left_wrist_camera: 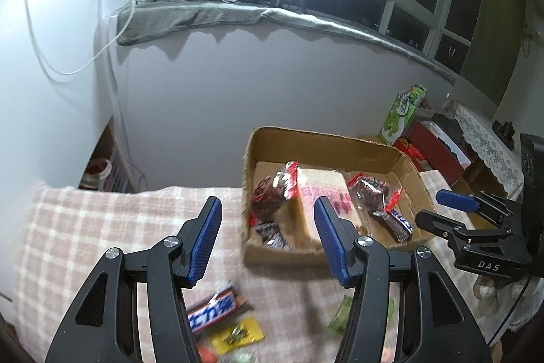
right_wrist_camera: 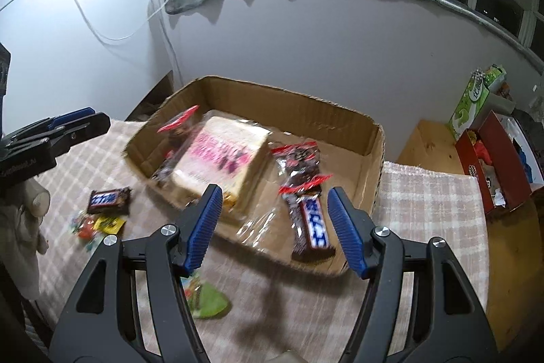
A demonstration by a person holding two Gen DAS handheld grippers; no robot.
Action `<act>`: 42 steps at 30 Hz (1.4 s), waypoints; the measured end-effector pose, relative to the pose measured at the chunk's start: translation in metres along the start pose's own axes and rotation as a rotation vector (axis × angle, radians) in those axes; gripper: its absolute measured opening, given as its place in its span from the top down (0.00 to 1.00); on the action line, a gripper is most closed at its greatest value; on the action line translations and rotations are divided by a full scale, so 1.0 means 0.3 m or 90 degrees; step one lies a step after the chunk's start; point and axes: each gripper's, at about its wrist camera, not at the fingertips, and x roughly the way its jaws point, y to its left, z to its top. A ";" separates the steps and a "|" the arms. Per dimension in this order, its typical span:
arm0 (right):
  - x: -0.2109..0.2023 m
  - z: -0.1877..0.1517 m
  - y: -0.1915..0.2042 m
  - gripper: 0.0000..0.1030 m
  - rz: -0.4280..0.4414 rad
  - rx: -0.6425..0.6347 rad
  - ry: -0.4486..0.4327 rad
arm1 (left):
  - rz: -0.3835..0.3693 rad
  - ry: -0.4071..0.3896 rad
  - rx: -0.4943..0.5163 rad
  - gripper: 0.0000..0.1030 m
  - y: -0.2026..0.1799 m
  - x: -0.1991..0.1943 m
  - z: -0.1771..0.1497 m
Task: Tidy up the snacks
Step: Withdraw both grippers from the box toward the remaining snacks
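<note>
The left tool [left_wrist_camera: 268, 238] hung with jaws apart and nothing between them; the right tool [right_wrist_camera: 273, 228] likewise gaped empty, both angled downward over the tabletop.

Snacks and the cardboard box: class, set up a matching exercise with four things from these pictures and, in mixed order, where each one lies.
Things:
1. Sandwich pack with pink print
2. Chocolate bar with blue-and-white label
3. Yellow candy wrapper
4. Green wrapper

Places:
A. On the checked cloth, beside a second chocolate bar
B. On the cloth under the right gripper
C. Middle of the cardboard box
D. In the box, at its near right end

Pairs: 1-C, 2-D, 3-A, 4-B
</note>
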 end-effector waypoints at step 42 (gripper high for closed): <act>0.052 -0.301 0.190 0.35 0.053 -0.044 0.130 | 0.045 0.117 -0.073 0.46 0.218 -0.069 -0.409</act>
